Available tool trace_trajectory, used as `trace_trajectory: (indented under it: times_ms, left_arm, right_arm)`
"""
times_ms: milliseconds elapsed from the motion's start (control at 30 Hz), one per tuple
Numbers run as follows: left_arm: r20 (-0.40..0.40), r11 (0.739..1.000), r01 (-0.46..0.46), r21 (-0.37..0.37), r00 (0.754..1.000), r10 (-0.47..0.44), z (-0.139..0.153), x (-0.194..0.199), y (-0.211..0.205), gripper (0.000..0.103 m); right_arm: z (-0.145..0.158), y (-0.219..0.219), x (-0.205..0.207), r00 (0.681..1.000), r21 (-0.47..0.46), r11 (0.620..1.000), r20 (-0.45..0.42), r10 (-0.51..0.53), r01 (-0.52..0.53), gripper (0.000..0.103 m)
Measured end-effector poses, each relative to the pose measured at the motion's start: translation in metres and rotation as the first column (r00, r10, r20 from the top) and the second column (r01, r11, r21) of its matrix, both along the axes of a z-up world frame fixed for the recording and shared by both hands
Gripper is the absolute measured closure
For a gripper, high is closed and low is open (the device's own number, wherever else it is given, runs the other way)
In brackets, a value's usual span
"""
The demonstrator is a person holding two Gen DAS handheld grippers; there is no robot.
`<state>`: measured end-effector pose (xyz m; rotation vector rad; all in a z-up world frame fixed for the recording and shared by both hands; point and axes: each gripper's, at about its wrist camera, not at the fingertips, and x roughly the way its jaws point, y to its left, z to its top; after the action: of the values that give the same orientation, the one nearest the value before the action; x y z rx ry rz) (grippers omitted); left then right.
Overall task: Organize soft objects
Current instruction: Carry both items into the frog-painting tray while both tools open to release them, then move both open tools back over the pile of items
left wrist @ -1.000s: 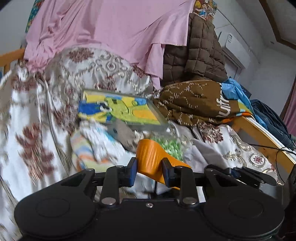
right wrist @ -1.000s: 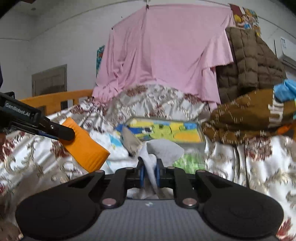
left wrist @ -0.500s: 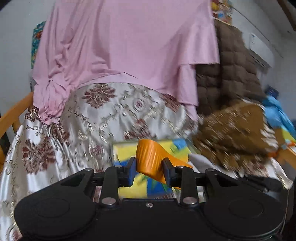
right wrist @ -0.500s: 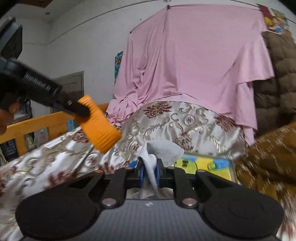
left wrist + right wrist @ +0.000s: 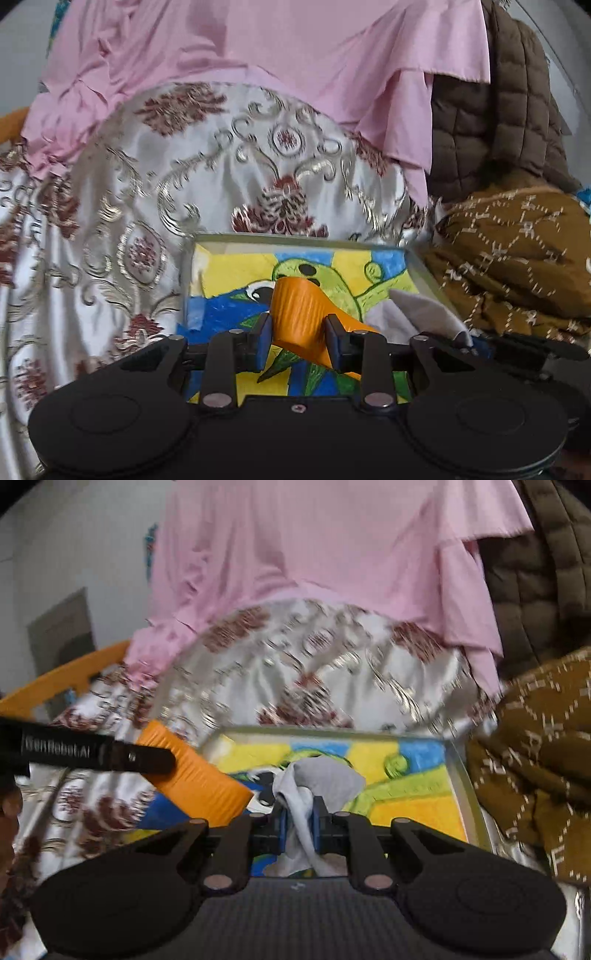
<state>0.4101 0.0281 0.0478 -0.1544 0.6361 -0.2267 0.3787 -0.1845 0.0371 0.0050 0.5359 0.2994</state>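
Both held things hang over the open box (image 5: 424, 271) with the bright cartoon drawing on its floor, which lies on the patterned bedspread (image 5: 155, 192) of the bed, so the coming move looks like a straight drop. The left gripper (image 5: 297, 341) is clamped on a ribbed orange piece (image 5: 299, 314), whose long axis runs away from the gripper toward the box's far edge, above the near-left part of the box. The right gripper (image 5: 298, 829) is pinched tight on a grey-white cloth (image 5: 317, 779), which stands up and flops over above the box's middle. The cloth sits deeper inside the rim; the orange piece (image 5: 195, 775) hangs nearer the left edge, so I judge it needs slightly more inward travel before release.
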Motion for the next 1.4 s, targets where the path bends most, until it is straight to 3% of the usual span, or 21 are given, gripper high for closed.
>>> trace_trajectory:
  times_ms: [267, 467, 567, 633, 833, 1000, 1133, 1300, 1400]
  left_arm:
    - [-0.089, 0.999, 0.009, 0.036, 0.996, -0.006, -0.047, 0.019, 0.000, 0.068]
    - [-0.143, 0.998, -0.061, 0.009, 0.988, 0.061, -0.053, 0.021, 0.009, 0.056]
    - [-0.130, 0.997, -0.070, 0.014, 0.989, 0.071, -0.046, 0.017, 0.008, 0.039]
    - [-0.106, 0.997, -0.077, 0.009, 0.991, 0.077, -0.037, 0.010, 0.008, 0.025]
    - [-0.049, 0.994, -0.097, -0.057, 0.994, 0.095, -0.005, -0.020, 0.016, 0.008]
    - [0.016, 0.996, -0.082, -0.037, 0.996, 0.083, 0.026, -0.055, 0.019, 0.001]
    - [0.037, 0.993, -0.096, -0.064, 0.995, 0.098, 0.048, -0.085, 0.024, 0.001]
    - [0.054, 0.991, -0.114, -0.076, 0.992, 0.118, 0.066, -0.130, 0.029, 0.001]
    - [0.050, 0.989, -0.126, -0.079, 0.990, 0.130, 0.072, -0.159, 0.029, 0.001]
  right_arm:
    - [-0.028, 0.000, 0.023, 0.991, -0.067, 0.997, -0.127, -0.039, 0.030, 0.085]
    - [-0.037, 0.003, 0.023, 0.984, -0.109, 0.993, -0.163, -0.066, 0.048, 0.073]
    - [-0.029, 0.003, 0.017, 0.986, -0.132, 0.990, -0.151, -0.065, 0.045, 0.052]
    - [-0.019, 0.001, 0.011, 0.988, -0.125, 0.991, -0.139, -0.065, 0.048, 0.044]
    - [0.014, -0.021, -0.011, 0.989, 0.007, 0.998, -0.135, -0.066, 0.068, 0.018]
    - [0.043, -0.037, -0.036, 0.992, 0.125, 0.990, -0.118, -0.052, 0.067, 0.000]
    - [0.067, -0.041, -0.062, 0.993, 0.162, 0.983, -0.097, -0.072, 0.088, 0.000]
    - [0.093, -0.029, -0.099, 0.979, 0.043, 0.981, -0.075, -0.188, 0.192, 0.000]
    - [0.104, -0.026, -0.123, 0.967, 0.027, 0.971, -0.105, -0.232, 0.236, 0.000]
